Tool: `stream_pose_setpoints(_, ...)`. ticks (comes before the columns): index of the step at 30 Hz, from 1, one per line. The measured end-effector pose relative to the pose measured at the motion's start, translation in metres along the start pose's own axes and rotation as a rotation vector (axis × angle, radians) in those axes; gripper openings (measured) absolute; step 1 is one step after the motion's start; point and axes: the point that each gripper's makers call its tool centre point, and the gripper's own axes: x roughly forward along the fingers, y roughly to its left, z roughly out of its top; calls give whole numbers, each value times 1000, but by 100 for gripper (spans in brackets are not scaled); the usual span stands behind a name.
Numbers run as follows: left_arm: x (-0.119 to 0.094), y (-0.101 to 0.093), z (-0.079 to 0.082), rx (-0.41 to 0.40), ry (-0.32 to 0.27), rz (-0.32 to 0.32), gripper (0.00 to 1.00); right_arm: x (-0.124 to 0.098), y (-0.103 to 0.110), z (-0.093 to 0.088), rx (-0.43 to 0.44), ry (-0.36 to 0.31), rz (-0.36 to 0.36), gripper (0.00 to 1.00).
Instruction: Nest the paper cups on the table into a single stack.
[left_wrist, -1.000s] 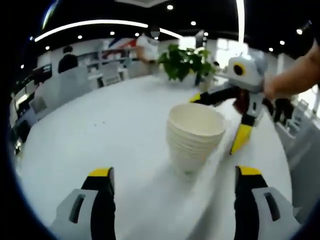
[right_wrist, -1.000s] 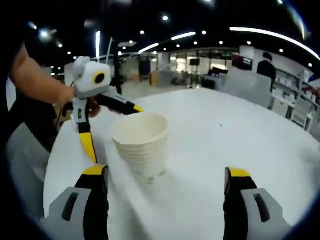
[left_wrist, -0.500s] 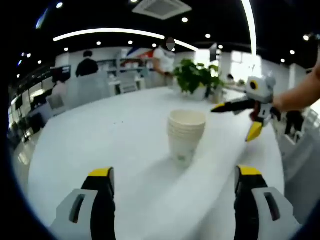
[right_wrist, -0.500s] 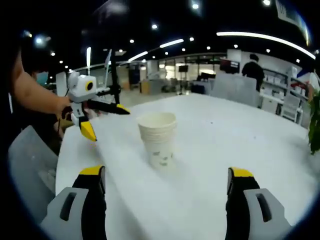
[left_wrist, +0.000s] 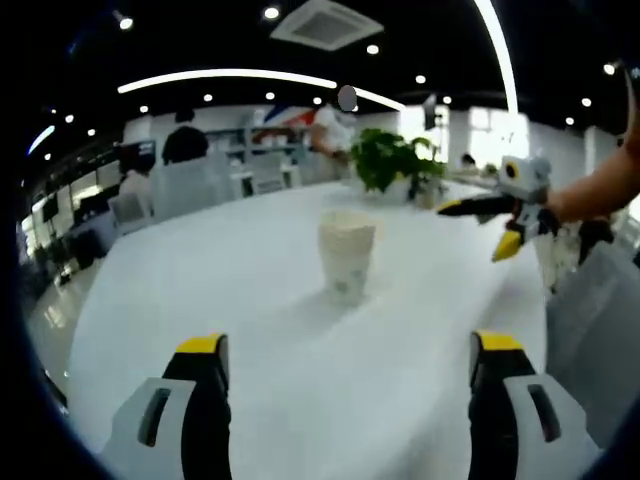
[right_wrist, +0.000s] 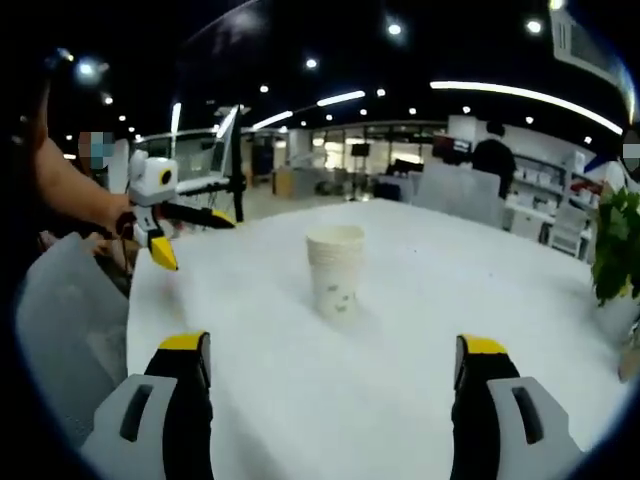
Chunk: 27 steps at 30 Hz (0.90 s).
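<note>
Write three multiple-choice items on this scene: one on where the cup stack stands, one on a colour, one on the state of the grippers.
1. Where does the stack of paper cups stand?
A. on the white table, between the two grippers
B. on a chair
C. inside the plant pot

2. What colour are the tips of the gripper jaws?
A. red
B. yellow
C. green

3. What state are the left gripper and right gripper in?
A. both shut on the stack
B. one shut on a cup
C. both open, holding nothing

Answers: 1 A, the stack sits upright on the bare tabletop, with a gripper off to each side. 2 B, yellow caps top each jaw in both views. 3 C, each view's jaws stand wide apart with the stack well beyond them.
</note>
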Motion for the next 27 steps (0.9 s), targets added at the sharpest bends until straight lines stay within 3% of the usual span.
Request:
stream_pose_setpoints(9,-30,-2,-3,-18,-36,47,99,-27,0,-5,18,-31,-52,100)
stream_pose_setpoints(13,-38,0,-15,-35,-13,62,99,-36,8,-17,-1,-5,-48,100)
stream_pose_setpoints(27,-41,3,-21,-39,-2,70,99,-46,11,-32,26,7,-56,100)
